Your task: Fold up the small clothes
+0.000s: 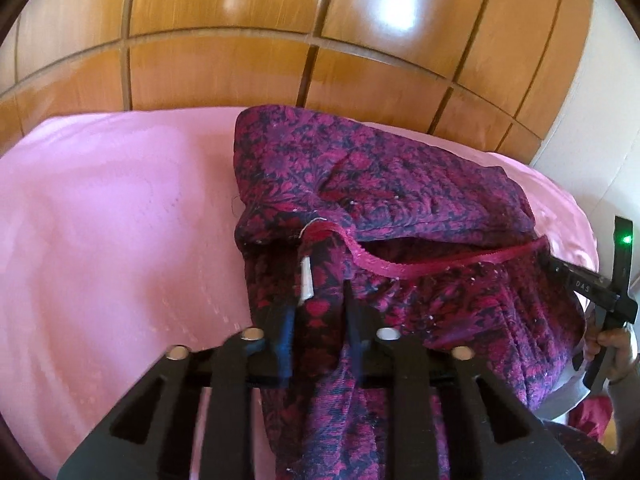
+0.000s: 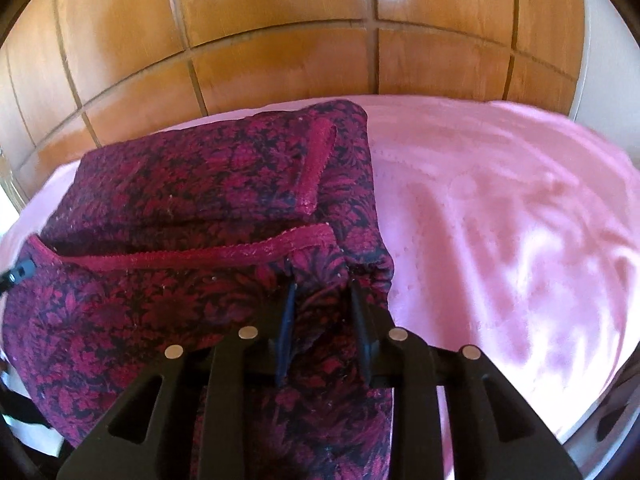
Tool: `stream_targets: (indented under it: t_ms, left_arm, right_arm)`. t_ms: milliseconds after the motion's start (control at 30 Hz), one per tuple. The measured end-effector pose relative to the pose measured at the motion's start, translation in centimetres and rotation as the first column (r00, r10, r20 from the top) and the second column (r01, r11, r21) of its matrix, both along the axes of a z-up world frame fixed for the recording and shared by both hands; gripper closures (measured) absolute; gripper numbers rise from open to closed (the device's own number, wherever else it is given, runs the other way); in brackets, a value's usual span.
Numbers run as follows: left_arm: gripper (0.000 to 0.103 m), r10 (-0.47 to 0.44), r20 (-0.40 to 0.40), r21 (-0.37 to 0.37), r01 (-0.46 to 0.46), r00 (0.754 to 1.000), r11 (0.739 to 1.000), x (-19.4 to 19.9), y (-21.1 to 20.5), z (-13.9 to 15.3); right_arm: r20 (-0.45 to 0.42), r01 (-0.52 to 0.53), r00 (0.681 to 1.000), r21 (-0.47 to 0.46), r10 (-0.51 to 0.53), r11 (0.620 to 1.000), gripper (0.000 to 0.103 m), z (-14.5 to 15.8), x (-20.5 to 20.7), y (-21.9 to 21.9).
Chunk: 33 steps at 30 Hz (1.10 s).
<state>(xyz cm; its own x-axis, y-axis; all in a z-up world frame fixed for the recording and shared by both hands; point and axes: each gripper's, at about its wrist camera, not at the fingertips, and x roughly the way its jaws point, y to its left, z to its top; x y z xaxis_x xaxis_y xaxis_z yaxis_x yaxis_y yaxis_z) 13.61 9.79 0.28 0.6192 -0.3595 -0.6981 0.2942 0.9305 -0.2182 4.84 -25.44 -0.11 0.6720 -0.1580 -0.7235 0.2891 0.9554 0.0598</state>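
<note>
While both grippers pinch it, the floral maroon garment (image 1: 384,200) lies bunched on the pink sheet (image 1: 112,216) of a bed, its far part folded over itself. The left gripper (image 1: 318,304) has its jaws closed on a fold of cloth beside a small white tag (image 1: 306,280) — the red trim (image 1: 400,266) runs just beyond. The right gripper (image 2: 322,304) likewise has its jaws clamped on the garment's (image 2: 192,200) near right corner, below the trimmed edge (image 2: 224,254). Glossy wooden panels (image 2: 280,40) rise behind the bed — the right gripper (image 1: 600,292) shows at the left view's edge.
</note>
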Motion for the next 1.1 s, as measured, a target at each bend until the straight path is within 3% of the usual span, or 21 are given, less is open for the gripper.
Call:
stream_targets:
  t_ms: [167,500,933,1100]
  left_arm:
    - [0.087,-0.010,0.050,0.030,0.009,0.999,1.000,-1.1,-0.6,1.0]
    - [0.089,-0.001,0.104,0.039,-0.003,0.995,0.999,-3.0,-1.0,2.1]
    - [0.090,0.055,0.135,-0.080,-0.044,0.989,0.996,-7.7,1.8,3.2]
    - [0.090,0.047,0.162,-0.094,-0.032,0.986,0.995,-6.8,1.8,4.6]
  right_arm:
    - [-0.008,-0.020,1.000,-0.062,0.020,0.998,0.081,0.3,-0.2,1.0]
    - [-0.002,-0.050,0.999,-0.034,0.050,0.998,0.087,1.5,-0.9,1.3]
    - [0.057,-0.133,0.990,0.015,0.132,0.991,0.090,5.3,-4.8,2.4]
    - [0.099,-0.142,0.986,0.042,0.137,0.989,0.091,6.8,-4.1,2.1]
